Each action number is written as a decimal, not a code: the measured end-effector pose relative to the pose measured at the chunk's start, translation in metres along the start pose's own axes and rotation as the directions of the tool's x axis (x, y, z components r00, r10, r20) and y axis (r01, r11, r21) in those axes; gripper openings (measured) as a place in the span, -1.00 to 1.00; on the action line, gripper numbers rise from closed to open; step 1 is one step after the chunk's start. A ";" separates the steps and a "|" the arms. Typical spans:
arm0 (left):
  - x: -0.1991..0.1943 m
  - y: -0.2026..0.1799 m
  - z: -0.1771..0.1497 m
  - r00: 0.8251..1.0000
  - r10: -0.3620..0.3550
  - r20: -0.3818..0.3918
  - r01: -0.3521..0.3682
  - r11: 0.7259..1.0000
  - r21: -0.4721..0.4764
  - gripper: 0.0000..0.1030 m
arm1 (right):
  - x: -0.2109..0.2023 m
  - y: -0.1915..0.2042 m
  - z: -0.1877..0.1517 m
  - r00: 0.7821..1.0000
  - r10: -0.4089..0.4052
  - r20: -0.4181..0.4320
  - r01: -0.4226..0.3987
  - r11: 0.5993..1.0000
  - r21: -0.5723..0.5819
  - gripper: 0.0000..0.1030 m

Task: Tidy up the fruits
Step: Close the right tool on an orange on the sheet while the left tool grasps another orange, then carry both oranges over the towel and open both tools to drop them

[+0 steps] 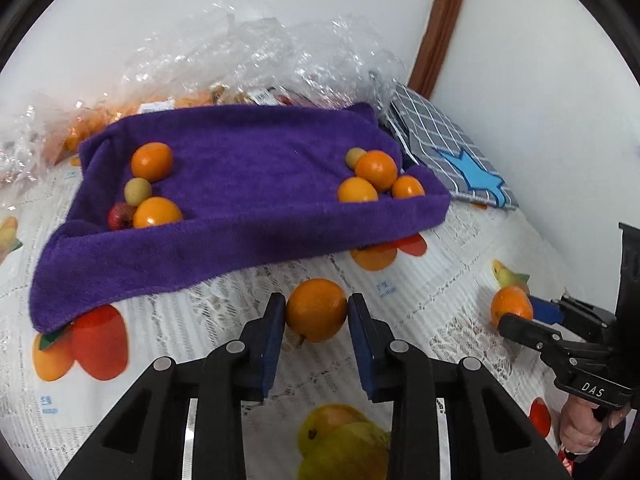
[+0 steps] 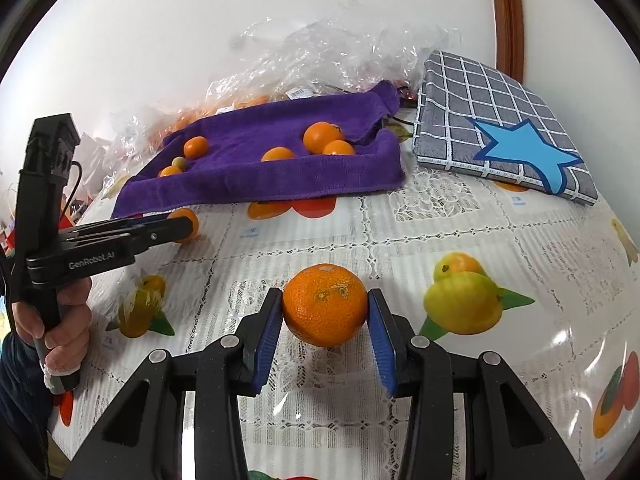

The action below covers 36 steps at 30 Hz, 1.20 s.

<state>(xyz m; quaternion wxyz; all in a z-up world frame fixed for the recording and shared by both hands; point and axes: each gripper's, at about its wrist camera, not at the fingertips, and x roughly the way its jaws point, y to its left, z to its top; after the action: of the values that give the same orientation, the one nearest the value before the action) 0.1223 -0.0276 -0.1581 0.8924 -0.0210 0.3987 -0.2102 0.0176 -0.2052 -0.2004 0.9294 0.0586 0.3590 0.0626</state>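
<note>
My left gripper is shut on an orange just above the fruit-print tablecloth, in front of the purple towel. My right gripper is shut on a second orange, also low over the table. Each gripper shows in the other's view, with its orange: the right one at the far right, the left one at the left. On the towel lie two groups of fruit: oranges, a small green fruit and a red one at its left, oranges and a small pale fruit at its right.
Crumpled clear plastic bags holding more oranges lie behind the towel against the white wall. A grey checked pad with a blue star lies to the right of the towel. The tablecloth carries printed fruit pictures.
</note>
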 end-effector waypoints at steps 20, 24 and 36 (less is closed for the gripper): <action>-0.037 0.044 0.081 0.971 0.195 0.141 -0.177 0.975 -0.134 -0.40 | 0.015 -0.009 0.113 0.991 -0.012 0.135 0.015 1.000 -0.024 -0.18; -0.025 0.053 0.091 0.971 0.201 0.127 -0.180 0.970 -0.160 -0.40 | 0.028 -0.010 0.137 0.989 -0.018 0.148 0.024 0.999 -0.037 -0.18; 0.012 0.080 0.113 0.974 0.212 0.081 -0.192 0.960 -0.204 -0.40 | 0.074 -0.011 0.185 0.991 -0.015 0.136 0.022 0.998 -0.050 -0.18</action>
<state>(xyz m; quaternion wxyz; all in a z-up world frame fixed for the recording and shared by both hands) 0.2393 0.0253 -0.1065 0.9221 -0.0778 0.3713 -0.0765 0.1975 -0.2158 -0.1146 0.9534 0.0355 0.2937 0.0592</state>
